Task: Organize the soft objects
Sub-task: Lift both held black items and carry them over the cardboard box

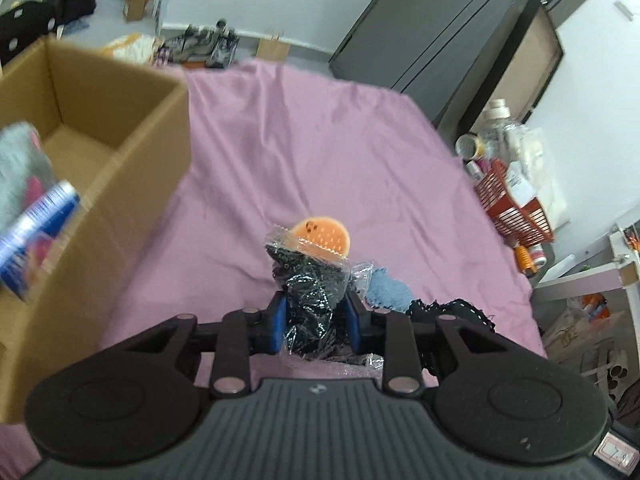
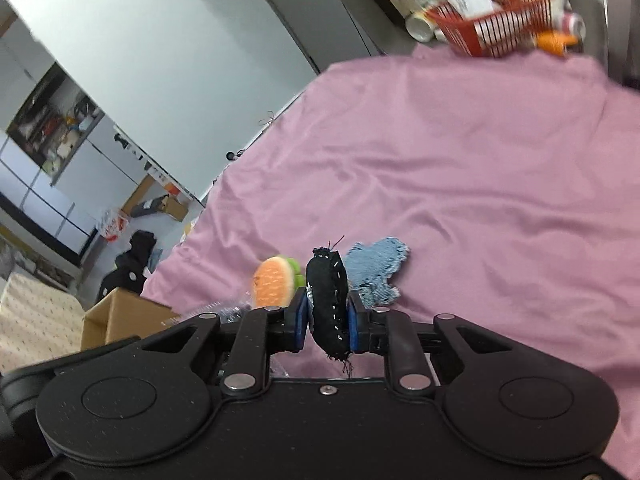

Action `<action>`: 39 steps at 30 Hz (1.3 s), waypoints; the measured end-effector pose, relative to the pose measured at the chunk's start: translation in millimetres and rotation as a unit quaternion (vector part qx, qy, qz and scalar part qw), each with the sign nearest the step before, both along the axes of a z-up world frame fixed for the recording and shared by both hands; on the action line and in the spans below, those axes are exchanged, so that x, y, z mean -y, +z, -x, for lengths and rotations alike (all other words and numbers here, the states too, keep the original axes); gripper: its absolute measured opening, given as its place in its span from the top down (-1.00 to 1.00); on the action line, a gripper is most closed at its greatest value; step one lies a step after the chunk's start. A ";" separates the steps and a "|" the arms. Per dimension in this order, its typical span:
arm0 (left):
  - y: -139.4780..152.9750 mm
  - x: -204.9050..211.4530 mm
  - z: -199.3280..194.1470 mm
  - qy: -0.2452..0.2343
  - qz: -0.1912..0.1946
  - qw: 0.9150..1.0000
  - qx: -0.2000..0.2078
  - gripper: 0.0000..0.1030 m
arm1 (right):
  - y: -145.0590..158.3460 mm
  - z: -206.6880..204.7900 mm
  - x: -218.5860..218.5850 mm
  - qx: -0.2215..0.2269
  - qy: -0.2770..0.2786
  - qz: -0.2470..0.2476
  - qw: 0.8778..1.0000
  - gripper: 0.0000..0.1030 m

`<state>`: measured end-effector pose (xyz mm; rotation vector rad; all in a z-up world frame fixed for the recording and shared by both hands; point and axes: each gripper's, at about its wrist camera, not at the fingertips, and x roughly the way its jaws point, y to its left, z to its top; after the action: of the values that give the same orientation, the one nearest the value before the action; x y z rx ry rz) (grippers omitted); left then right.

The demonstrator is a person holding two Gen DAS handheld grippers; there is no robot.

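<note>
Two black stitched pads (image 2: 329, 300), one seemingly plastic-wrapped (image 1: 310, 304), both gripped.

1. Even, diffuse indoor light in both views; bright, with no single source in sight.
2. Shadows are soft and faint: shallow ones in the folds of the pink sheet (image 1: 320, 152), a darker patch inside the cardboard box (image 1: 100, 128).
3. Small glare specks on the clear plastic wrap (image 1: 308, 300) in the left wrist view, and on the metal pivot pins.
4. Strong fisheye bend: walls and cabinet edges curve toward the frame borders (corners worst).
5. Motion blur: the blue-and-white object (image 1: 36, 232) at the left edge of the left view is smeared; in the right view the red basket (image 2: 492, 20) and the sheet's far edge are streaked.
6. The near gripper bodies stay sharp.
</note>
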<state>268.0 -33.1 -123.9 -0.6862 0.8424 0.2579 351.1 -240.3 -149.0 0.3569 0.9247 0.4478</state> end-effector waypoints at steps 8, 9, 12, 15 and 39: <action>46.4 -15.6 32.1 0.005 -0.020 0.999 0.041 0.44 | 41.3 39.4 -23.6 0.026 0.020 -0.010 0.999 0.62; 50.0 -18.1 36.4 0.006 -0.021 0.999 0.044 0.44 | 44.6 44.3 -26.2 0.027 0.021 -0.011 0.999 0.62; 59.5 -25.2 47.5 0.008 -0.031 0.998 0.051 0.44 | 53.9 56.5 -32.3 0.032 0.022 -0.014 0.999 0.62; 68.6 -30.9 59.4 0.010 -0.038 0.998 0.059 0.44 | 64.0 67.9 -33.8 0.043 0.022 -0.024 0.999 0.62; 109.1 -71.3 99.2 0.061 -0.073 0.991 0.094 0.44 | 119.7 102.6 -68.3 0.094 0.089 -0.057 0.990 0.62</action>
<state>168.7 38.2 -14.8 -0.6156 0.5962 0.3554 248.5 -171.9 -29.2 0.3319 0.7516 0.6892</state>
